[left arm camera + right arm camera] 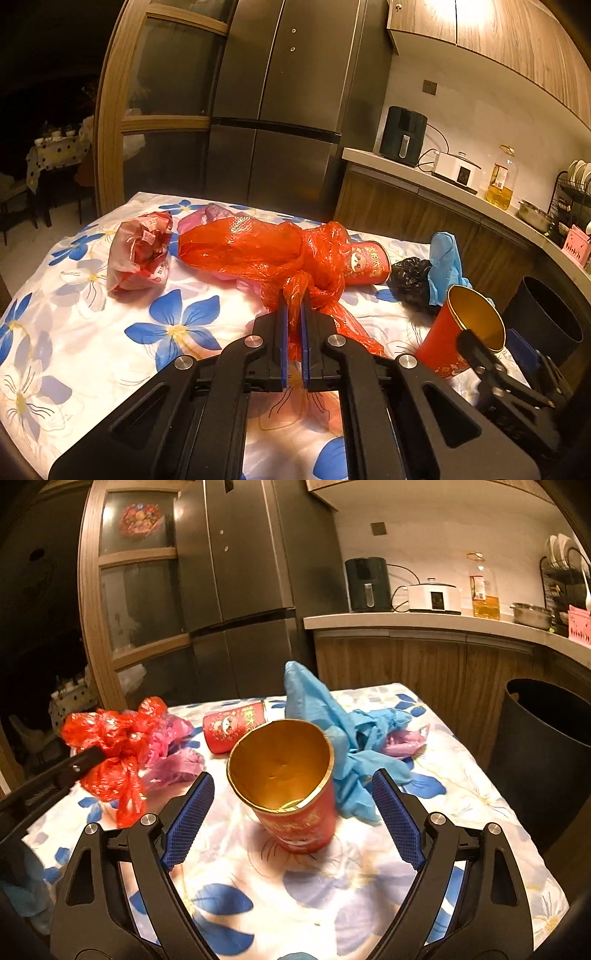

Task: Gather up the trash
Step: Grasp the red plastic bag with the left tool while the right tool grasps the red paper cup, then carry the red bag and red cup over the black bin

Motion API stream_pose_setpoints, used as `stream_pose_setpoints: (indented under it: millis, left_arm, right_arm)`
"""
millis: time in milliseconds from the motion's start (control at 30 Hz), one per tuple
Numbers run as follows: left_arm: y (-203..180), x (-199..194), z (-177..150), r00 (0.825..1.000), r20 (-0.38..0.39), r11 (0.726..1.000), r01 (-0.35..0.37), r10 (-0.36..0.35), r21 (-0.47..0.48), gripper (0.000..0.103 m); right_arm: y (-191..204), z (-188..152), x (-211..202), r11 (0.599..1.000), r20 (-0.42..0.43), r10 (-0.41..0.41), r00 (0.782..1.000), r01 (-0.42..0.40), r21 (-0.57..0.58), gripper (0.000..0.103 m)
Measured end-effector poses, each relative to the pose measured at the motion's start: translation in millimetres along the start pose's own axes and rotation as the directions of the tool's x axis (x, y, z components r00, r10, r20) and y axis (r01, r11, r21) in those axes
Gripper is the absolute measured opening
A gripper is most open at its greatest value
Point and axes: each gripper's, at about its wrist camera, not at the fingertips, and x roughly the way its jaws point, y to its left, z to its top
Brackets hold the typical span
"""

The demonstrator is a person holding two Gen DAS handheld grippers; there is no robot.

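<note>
Trash on the floral table (332, 897), left to right: red plastic bag (255, 247), pinched at its knot in my left gripper (294, 317); upright red cup (291, 794), between my right gripper's (291, 805) spread, untouching pads. I should straddle the cup mid-wall and squeeze gently, so it isn't crushed.

The bench (369, 886) has a white cloth with big blue flowers on it. On the cloth stands a red paper cup (291, 797), gold inside. Another red cup (232, 727) lies on its side. Blue gloves (332, 716), a black bag (410, 277) and a crumpled wrapper (140, 254) lie there too.
</note>
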Motion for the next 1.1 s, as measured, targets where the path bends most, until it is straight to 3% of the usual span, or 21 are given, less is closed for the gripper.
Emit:
stream_pose_setpoints:
  millis: [67,233,533,900,1100]
  left_arm:
    - [1.1,0.0,-0.2,1.0,-0.001,1.0,0.0,0.0,0.0,0.005]
    - [3.1,0.9,-1.8,1.0,-0.01,1.0,0.004,-0.004,0.001,0.005]
    - [-0.7,-2.0,-2.8,1.0,-0.012,1.0,0.006,-0.006,0.012,0.005]
    - [-22.1,-21.7,2.5,0.999,0.02,0.998,0.033,-0.034,0.045,0.005]
    - [-45.7,-35.4,3.5,0.996,0.04,0.994,0.074,-0.078,0.08,0.005]
  right_arm:
    - [3.1,-0.7,4.9,1.0,-0.006,-0.007,1.0,0.007,-0.007,0.083]
    - [3.2,-3.2,14.0,1.0,-0.036,-0.012,0.999,0.011,-0.005,0.059]
    - [2.0,-4.2,2.1,1.0,-0.01,0.016,1.0,-0.016,-0.003,0.042]
    - [-11.5,2.4,-42.5,0.999,0.057,0.05,0.997,-0.052,0.018,0.038]
    - [-25.7,6.2,-69.8,0.999,0.103,0.027,0.994,-0.03,0.028,0.038]
